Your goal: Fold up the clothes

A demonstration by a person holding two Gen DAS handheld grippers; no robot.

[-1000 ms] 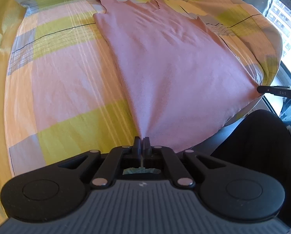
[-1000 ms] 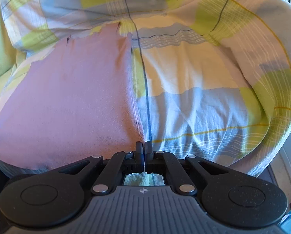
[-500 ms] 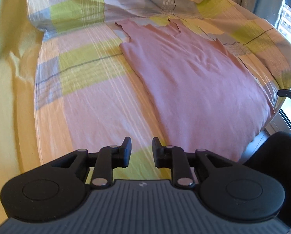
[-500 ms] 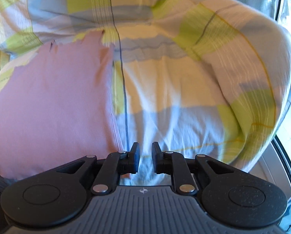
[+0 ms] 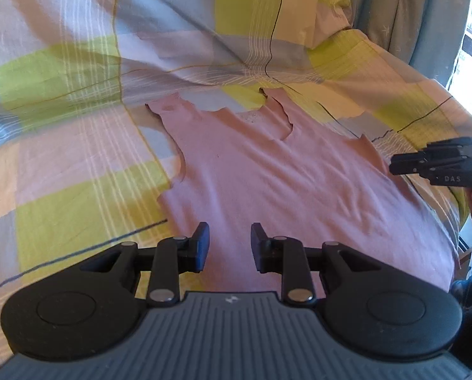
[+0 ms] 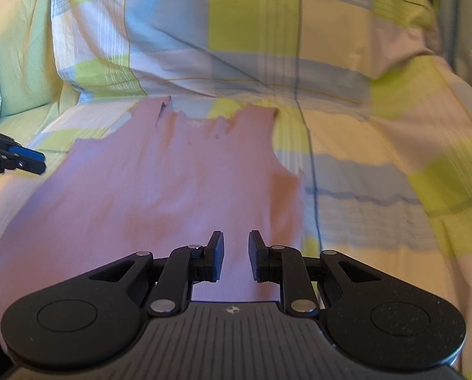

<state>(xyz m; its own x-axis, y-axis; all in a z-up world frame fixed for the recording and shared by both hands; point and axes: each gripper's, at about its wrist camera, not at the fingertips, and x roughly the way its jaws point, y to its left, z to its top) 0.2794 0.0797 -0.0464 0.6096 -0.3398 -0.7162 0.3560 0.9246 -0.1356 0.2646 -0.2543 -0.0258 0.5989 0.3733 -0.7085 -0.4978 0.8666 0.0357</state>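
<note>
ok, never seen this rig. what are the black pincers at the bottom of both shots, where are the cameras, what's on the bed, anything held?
No robot arm here: a person carries a hand-held gripper in each hand, and each has a fisheye camera looking forward along its two fingers. The pincers at the bottom of each shot are that camera's own gripper: the left hand-held gripper in the left wrist view, the right hand-held gripper in the right wrist view. Each also shows at the edge of the other's picture. A pink sleeveless top lies spread flat on a checked bedcover. Nothing is held: both pairs of jaws are opening, with only the top lying beneath the gap.
</note>
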